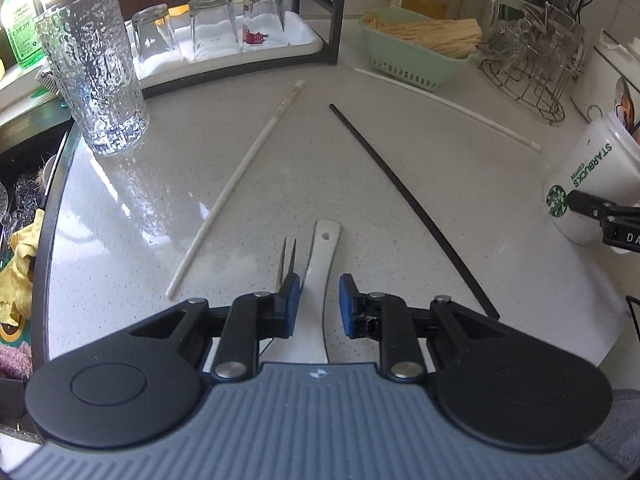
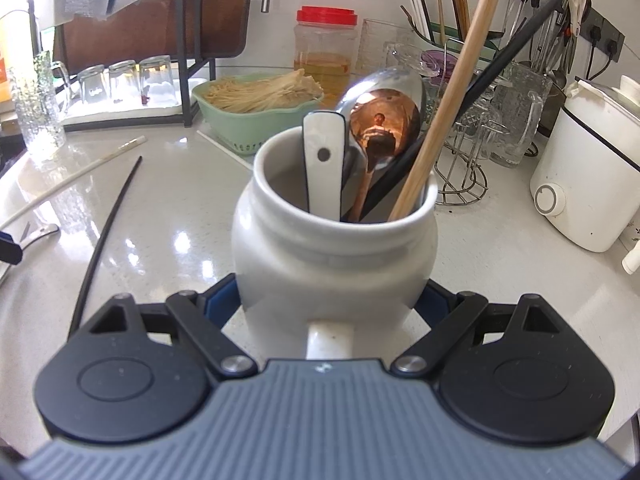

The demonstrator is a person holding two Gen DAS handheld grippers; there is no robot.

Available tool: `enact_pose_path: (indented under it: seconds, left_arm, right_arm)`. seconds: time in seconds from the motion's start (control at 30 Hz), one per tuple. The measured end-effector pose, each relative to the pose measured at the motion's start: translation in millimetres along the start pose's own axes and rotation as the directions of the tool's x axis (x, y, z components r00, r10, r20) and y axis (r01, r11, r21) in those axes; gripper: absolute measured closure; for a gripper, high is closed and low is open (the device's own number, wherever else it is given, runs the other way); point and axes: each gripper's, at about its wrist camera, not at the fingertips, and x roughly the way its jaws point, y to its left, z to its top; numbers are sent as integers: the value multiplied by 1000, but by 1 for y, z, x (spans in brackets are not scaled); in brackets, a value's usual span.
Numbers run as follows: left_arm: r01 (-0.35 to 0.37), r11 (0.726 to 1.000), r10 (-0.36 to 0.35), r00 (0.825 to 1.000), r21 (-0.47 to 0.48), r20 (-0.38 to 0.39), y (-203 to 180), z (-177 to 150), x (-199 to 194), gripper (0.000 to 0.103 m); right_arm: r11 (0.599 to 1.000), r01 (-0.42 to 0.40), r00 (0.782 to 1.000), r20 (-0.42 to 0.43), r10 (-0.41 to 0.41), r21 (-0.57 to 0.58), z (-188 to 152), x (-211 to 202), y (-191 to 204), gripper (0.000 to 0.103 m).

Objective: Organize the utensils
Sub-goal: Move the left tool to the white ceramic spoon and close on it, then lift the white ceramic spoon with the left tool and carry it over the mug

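The left gripper (image 1: 319,295) is straddling a white ceramic spoon handle (image 1: 320,276), jaws apart; the right gripper (image 2: 329,304) is clamping a white ceramic Starbucks mug (image 2: 332,264).

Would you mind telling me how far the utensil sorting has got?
Done: spoons and chopsticks stand in the mug, gripped by the right gripper. In hand: left gripper straddles the white spoon, not clamped. Left: fork, three loose chopsticks.
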Motion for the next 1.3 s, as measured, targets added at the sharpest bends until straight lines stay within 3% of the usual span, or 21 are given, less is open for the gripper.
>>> enact_pose_path:
  seconds: [0.47,0.57,0.7,1.3]
  left_arm:
    - [-14,999,15,1000,38,-20,-5,14,22,78]
    - [-22,998,23,1000,62,-14,-9,18,25,86]
    - [-6,1000,6,1000,30,-17,-9,26,25,87]
    - [27,999,-23,993,-33,119,-62,63,-20,88]
  right_arm:
    - [1000,10,1000,1,-10,-5,0,1,1,10]
    - [1000,9,1000,1,-9,-6,0,1,0,10]
    - [1000,4,1000,-11,-4,-11,2,2,0,10]
    - [997,-54,998,-30,52,-56,6,5,-3,10]
